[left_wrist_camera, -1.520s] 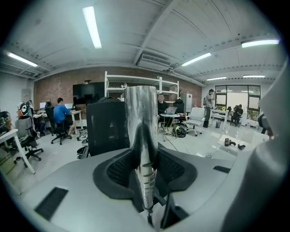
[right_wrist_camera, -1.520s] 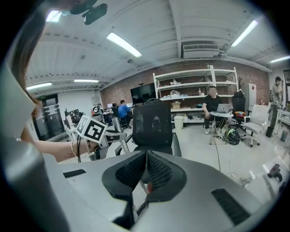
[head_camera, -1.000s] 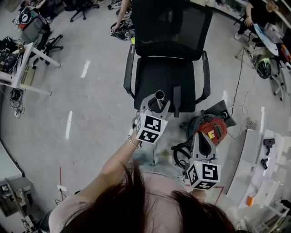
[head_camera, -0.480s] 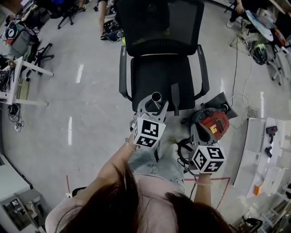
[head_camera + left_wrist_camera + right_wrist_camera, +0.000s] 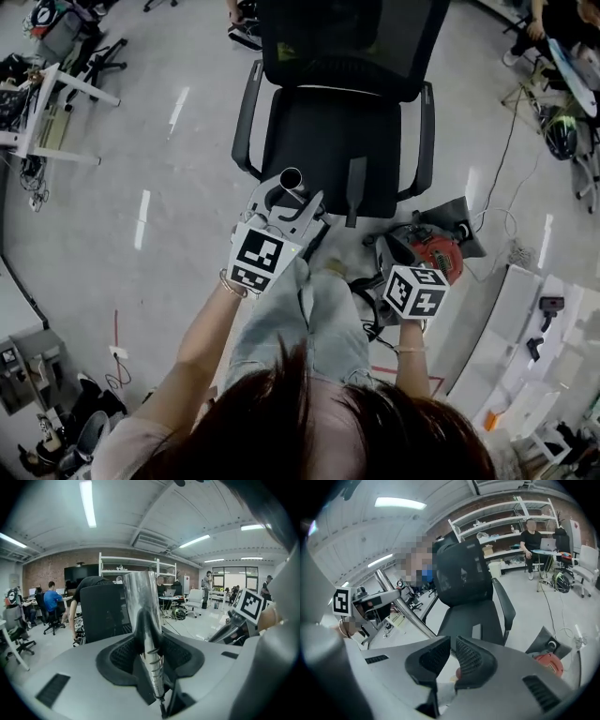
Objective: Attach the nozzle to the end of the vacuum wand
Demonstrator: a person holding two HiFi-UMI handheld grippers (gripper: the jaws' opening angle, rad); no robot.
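My left gripper (image 5: 287,204) is shut on a shiny metal vacuum wand (image 5: 292,180), whose open end points up toward the chair. In the left gripper view the wand (image 5: 144,616) runs straight out between the pads. A narrow grey nozzle (image 5: 354,190) lies on the black chair seat (image 5: 319,141), and it shows on the seat in the right gripper view too (image 5: 476,631). My right gripper (image 5: 396,255) hangs low beside the red vacuum body (image 5: 438,255), shut with nothing between its jaws (image 5: 451,653). That view also shows the wand (image 5: 405,609) at its left.
The office chair's armrests (image 5: 427,141) flank the seat. A black hose and cables (image 5: 370,309) trail on the floor by the vacuum. White shelving (image 5: 544,319) with small tools stands at the right, desks (image 5: 47,131) at the left. People sit at the back.
My right gripper has dropped lower and tipped downward, beside the red vacuum. The left gripper has drifted a little left with the wand still in it.
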